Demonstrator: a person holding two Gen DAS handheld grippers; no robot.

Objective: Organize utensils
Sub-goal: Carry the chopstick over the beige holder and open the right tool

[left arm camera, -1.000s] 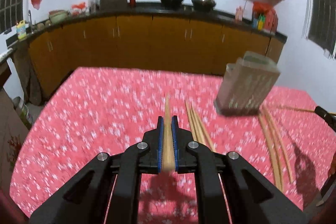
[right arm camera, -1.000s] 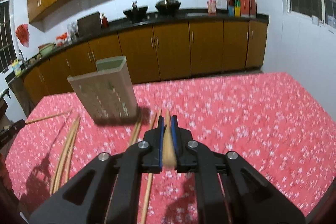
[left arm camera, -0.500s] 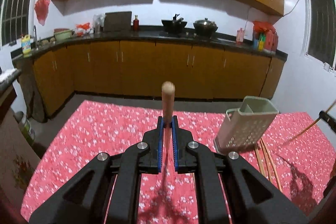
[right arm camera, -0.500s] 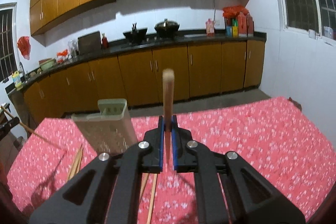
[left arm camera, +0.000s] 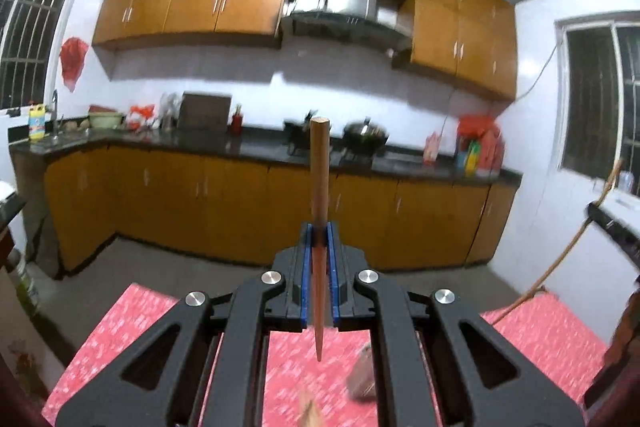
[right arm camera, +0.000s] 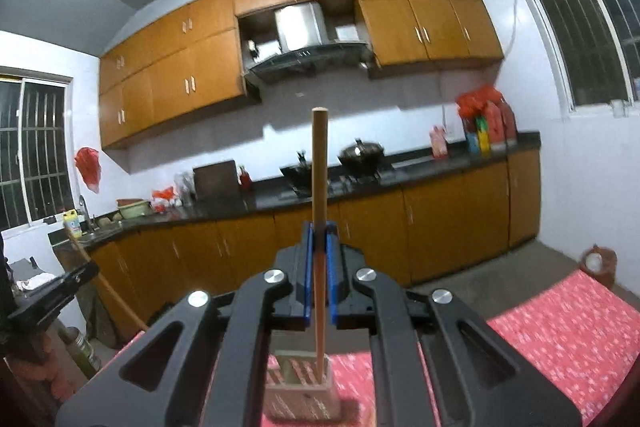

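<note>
Left gripper [left arm camera: 319, 259]: jaws clamped on a round brown wooden chopstick [left arm camera: 319, 187], held upright, blunt end up against the kitchen cabinets, tapered tip hanging below the blue pads over the red floral-cloth tabletop [left arm camera: 144, 323]. A blurred grey shape sits low right of the tip; can't tell what it is.

Right gripper [right arm camera: 319, 263]: jaws clamped on a second light wooden chopstick [right arm camera: 319, 167], also near vertical. Its lower end sits in the open top of the grey-green perforated rectangular utensil holder [right arm camera: 300, 393] standing on the same red cloth; can't tell which compartment or whether the tip touches bottom.

Each wrist view catches the other gripper at the frame edge with its stick slanting: right edge in the left view, left edge in the right view.
</note>
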